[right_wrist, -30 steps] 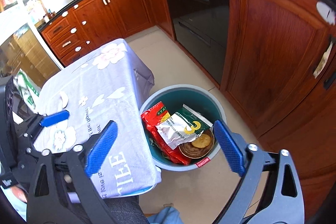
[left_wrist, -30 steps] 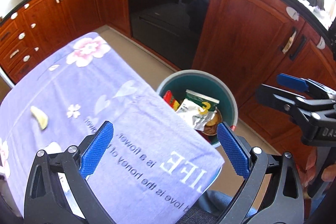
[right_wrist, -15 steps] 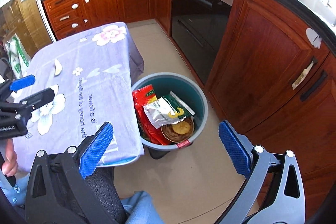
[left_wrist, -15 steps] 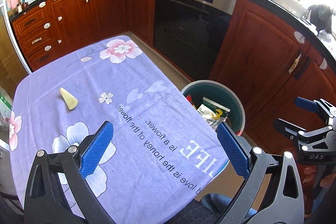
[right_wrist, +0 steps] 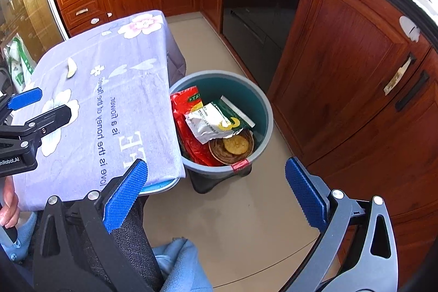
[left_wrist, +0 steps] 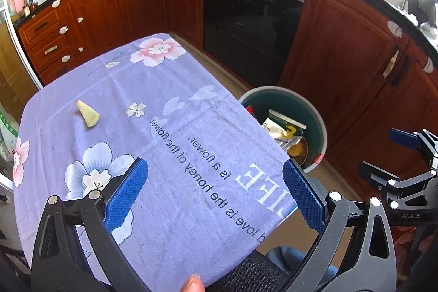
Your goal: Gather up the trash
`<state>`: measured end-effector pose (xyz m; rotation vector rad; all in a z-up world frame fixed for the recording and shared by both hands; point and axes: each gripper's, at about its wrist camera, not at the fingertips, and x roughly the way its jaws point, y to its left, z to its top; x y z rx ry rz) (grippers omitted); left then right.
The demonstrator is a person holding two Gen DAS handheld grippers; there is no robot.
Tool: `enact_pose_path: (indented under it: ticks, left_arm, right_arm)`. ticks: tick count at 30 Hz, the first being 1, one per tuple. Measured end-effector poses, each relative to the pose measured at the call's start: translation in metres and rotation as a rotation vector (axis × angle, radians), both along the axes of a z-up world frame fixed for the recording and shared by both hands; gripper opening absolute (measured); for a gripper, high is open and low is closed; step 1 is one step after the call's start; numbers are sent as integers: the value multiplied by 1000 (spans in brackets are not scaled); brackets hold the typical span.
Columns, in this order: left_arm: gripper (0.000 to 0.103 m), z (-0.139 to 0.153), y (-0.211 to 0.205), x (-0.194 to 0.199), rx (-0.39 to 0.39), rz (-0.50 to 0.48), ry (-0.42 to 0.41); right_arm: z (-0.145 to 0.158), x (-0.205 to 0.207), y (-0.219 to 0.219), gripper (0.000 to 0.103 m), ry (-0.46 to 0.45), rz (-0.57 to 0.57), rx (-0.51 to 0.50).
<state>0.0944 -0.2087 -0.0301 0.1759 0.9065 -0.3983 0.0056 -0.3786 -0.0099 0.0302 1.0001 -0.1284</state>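
Note:
A pale yellow peel scrap [left_wrist: 89, 114] [right_wrist: 71, 67] lies on the purple flowered tablecloth [left_wrist: 169, 133] [right_wrist: 109, 89], toward its far left. A grey-rimmed teal bin [left_wrist: 314, 111] [right_wrist: 262, 100] stands on the floor off the table's right edge. It holds a red bag [right_wrist: 189, 127], a silver and green wrapper [right_wrist: 216, 119] [left_wrist: 282, 125] and a brown bowl with a biscuit [right_wrist: 235, 145]. My left gripper [left_wrist: 216, 193] hovers open over the cloth's near part, empty. My right gripper [right_wrist: 216, 193] hangs open over the floor near the bin, empty.
Red-brown kitchen cabinets [left_wrist: 104, 15] [right_wrist: 353, 67] and a black built-in oven [left_wrist: 251, 26] [right_wrist: 260, 7] curve around the back and right. Beige floor [right_wrist: 246, 223] lies between table and cabinets. A hand [right_wrist: 8, 207] and blue sleeves [right_wrist: 180, 264] show at the bottom.
Both grippers pulled back and rose away from the bin, so more of the table and floor shows. The left view swung toward the peel scrap. Both stayed open.

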Motion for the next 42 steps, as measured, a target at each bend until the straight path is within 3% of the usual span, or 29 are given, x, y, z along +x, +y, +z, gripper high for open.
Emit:
enact_pose_path:
  ticks: [42]
  left_arm:
    - [99,-26,4,7,36,33,41]
  right_arm:
    - [-24,21,16,97,64,29,-1]
